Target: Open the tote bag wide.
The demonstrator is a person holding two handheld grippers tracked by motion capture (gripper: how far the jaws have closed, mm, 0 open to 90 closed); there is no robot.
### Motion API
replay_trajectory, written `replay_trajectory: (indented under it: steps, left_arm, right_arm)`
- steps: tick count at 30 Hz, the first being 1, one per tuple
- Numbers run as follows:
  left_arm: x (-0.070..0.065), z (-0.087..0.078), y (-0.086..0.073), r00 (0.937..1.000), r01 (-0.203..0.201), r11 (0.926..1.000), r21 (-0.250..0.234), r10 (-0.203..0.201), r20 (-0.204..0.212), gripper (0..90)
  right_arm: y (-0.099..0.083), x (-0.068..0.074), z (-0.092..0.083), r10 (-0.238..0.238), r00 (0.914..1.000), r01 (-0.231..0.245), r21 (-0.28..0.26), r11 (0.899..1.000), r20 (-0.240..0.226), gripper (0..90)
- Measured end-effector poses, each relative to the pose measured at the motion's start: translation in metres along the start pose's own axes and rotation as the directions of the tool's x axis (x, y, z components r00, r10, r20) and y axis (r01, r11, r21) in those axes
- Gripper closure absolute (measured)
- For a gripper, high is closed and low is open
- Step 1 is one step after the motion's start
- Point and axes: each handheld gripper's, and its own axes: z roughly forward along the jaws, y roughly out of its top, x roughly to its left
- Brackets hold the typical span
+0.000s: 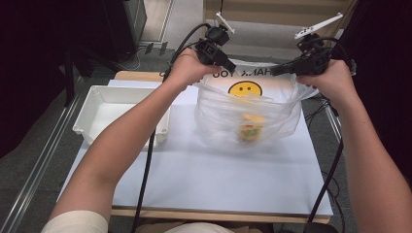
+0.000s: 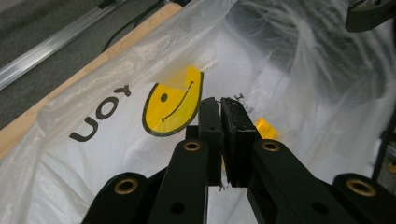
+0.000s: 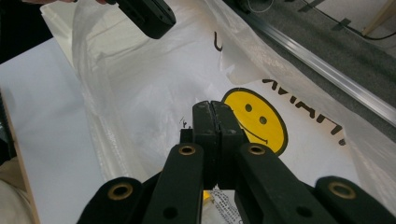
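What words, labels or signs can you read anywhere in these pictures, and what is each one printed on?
"YOU", seen upside down: on the clear plastic bag, beside its yellow smiley face.
"THAN...": same bag, other side of the smiley, upside down and partly cut off by a fold.
Small print on the packet inside the bag: too small to read.

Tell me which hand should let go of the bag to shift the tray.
Left, probably. The left tongs grip the bag rim on the side nearest the white tray; the right tongs hold the far side.
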Motion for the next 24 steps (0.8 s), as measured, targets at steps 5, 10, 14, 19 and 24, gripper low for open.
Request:
replay_trajectory:
  steps: [5, 10, 14, 19, 24]
  left_arm:
    - [-0.001, 0.014, -0.003, 0.9999, -0.008, 0.9992, 0.039, 0.008, -0.007, 88.0]
    - [-0.001, 0.022, -0.010, 1.0000, 0.006, 0.9996, 0.028, -0.006, 0.001, 88.0]
    - [-0.001, 0.028, -0.018, 0.9998, 0.020, 0.9994, 0.028, -0.020, 0.006, 87.9]
    - [-0.002, 0.035, -0.031, 0.9997, 0.020, 0.9995, 0.024, -0.021, 0.011, 87.8]
    - [-0.003, 0.043, -0.042, 0.9995, 0.028, 0.9995, 0.015, -0.028, 0.015, 87.5]
  right_arm:
    - [-0.003, -0.009, 0.022, 0.028, 0.9996, -0.029, 0.042, 0.999, 0.004, 90.0]
    - [-0.014, -0.015, 0.037, 0.068, 0.9977, -0.068, 0.052, 0.996, 0.005, 90.0]
    - [-0.024, -0.016, 0.046, 0.096, 0.9952, -0.097, 0.066, 0.993, 0.015, 89.9]
    - [-0.036, -0.014, 0.057, 0.122, 0.9922, -0.124, 0.089, 0.988, 0.023, 90.0]
    - [-0.049, -0.011, 0.063, 0.141, 0.9893, -0.144, 0.098, 0.985, 0.038, 90.0]
